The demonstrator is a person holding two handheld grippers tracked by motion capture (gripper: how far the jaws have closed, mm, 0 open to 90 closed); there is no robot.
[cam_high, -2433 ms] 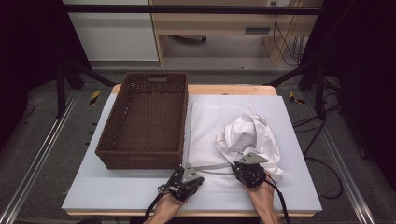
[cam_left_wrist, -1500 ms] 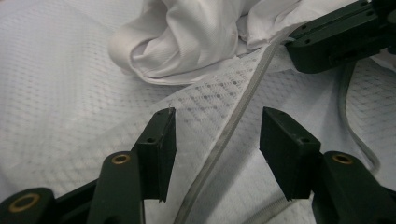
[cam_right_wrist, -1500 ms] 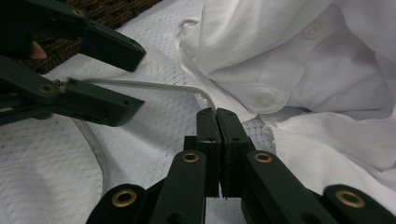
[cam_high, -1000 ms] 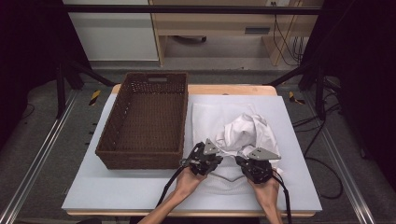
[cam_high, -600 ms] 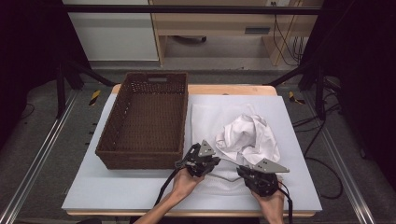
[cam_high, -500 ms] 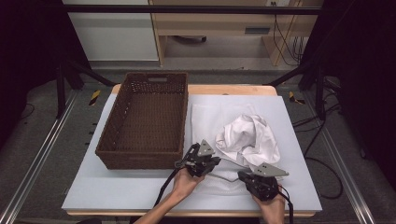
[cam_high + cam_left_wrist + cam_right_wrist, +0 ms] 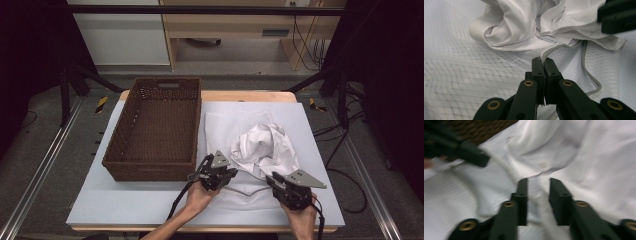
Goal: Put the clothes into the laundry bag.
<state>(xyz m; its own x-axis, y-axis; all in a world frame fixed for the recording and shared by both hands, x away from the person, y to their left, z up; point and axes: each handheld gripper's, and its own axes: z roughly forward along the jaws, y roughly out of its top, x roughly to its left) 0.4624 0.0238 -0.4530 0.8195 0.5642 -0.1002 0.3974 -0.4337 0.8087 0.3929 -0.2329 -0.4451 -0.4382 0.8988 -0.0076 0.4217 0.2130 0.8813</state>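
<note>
My left gripper (image 7: 542,61) is clamped on the grey-piped edge of the flat white mesh laundry bag (image 7: 461,75), near the front of the pale table mat (image 7: 125,200). The crumpled white cotton shirt (image 7: 264,147) lies on the bag, just beyond both my tools and to the right of the dark brown woven rectangular basket (image 7: 157,127). My right gripper (image 7: 538,182) sits at the bag's front right; its jaws have just been opening and now stand apart over white cloth, pressing on nothing.
</note>
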